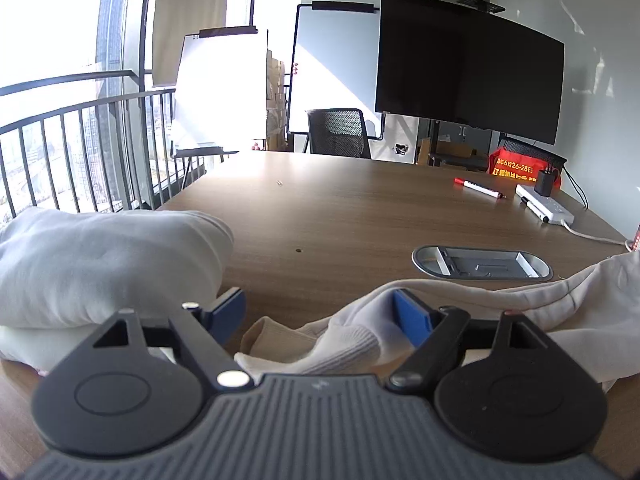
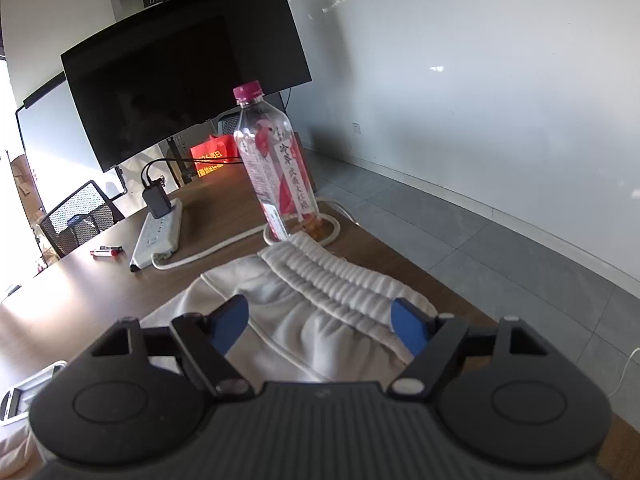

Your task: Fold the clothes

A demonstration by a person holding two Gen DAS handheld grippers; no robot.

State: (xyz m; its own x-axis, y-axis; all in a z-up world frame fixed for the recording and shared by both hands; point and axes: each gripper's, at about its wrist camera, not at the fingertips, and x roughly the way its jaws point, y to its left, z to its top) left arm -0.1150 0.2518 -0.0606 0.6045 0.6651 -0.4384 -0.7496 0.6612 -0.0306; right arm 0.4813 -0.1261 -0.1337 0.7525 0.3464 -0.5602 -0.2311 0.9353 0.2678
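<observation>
I am holding my left claw (image 1: 320, 316) low over the table (image 1: 340, 220), jaws spread wide, gripping nothing; a ribbed cuff (image 1: 344, 348) is lying between them, draped against the right finger. My right claw (image 2: 320, 320) is hovering just as wide apart over the ribbed waistband (image 2: 332, 280), which is running crosswise ahead. Off my left, a folded white pile (image 1: 100, 264) is sitting; beyond my right, a bottle (image 2: 276, 168).

Black grippers, blue jaws, seemingly ribbed.

Both wrist views low over table (image 1: 340, 216), facing forward; shared: screen (image 1: 468, 68), power strip (image 2: 160, 232)
</observation>
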